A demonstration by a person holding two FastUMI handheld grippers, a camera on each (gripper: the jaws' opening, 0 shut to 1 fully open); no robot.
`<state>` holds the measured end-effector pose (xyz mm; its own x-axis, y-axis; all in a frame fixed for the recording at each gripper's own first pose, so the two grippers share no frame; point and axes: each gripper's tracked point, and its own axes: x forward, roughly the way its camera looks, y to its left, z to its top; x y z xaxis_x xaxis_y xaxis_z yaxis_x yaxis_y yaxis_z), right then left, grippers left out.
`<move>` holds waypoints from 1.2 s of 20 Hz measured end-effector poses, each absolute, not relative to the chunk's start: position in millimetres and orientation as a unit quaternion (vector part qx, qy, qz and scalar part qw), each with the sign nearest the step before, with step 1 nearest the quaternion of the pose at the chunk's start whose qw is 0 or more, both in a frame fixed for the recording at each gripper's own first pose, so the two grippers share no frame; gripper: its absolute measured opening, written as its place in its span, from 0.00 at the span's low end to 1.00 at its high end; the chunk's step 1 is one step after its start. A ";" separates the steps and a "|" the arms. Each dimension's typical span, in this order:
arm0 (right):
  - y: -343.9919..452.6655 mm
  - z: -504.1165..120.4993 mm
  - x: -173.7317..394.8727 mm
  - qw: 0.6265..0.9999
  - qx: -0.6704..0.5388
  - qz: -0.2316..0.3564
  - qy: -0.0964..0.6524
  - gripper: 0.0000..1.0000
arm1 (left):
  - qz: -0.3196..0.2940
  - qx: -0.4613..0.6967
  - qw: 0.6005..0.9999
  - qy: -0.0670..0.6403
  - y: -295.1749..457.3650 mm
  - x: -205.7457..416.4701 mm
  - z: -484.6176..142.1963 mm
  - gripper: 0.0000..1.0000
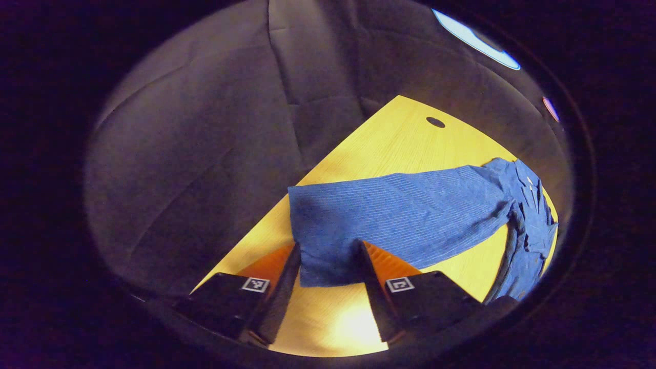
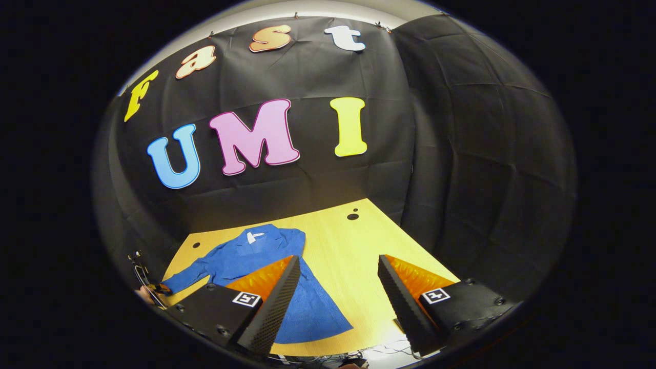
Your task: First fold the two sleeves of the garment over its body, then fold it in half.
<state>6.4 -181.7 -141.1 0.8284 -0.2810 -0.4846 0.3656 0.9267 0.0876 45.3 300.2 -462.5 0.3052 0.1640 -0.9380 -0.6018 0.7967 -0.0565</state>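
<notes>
On counter (image 1: 389, 138), your left gripper (image 1: 328, 256) jaws wide, straddling sleeve (image 1: 389, 215) cuff of blue garment (image 2: 256, 251); your right gripper (image 2: 338, 277) jaws wide, holding nothing.

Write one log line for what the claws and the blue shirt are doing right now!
left claw: open, straddling sleeve cuff | right claw: open, above table | blue shirt: flat, unfolded

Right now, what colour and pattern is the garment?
Blue with fine pale stripes; the garment shows best in the left gripper view.
</notes>
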 end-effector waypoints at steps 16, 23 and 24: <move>-156.7 -213.3 65.6 0.943 0.103 -0.079 0.305 0.98 | 0.082 -0.237 0.880 0.403 206.9 144.7 -324.9 0.00; -191.6 -237.0 73.8 0.939 0.106 -0.086 0.315 0.98 | -0.143 -0.089 0.926 0.337 -3.2 224.3 -239.4 0.00; -200.2 -238.7 72.1 0.940 0.094 -0.089 0.316 0.98 | -0.175 -0.072 0.924 0.333 -40.6 234.6 -237.6 0.00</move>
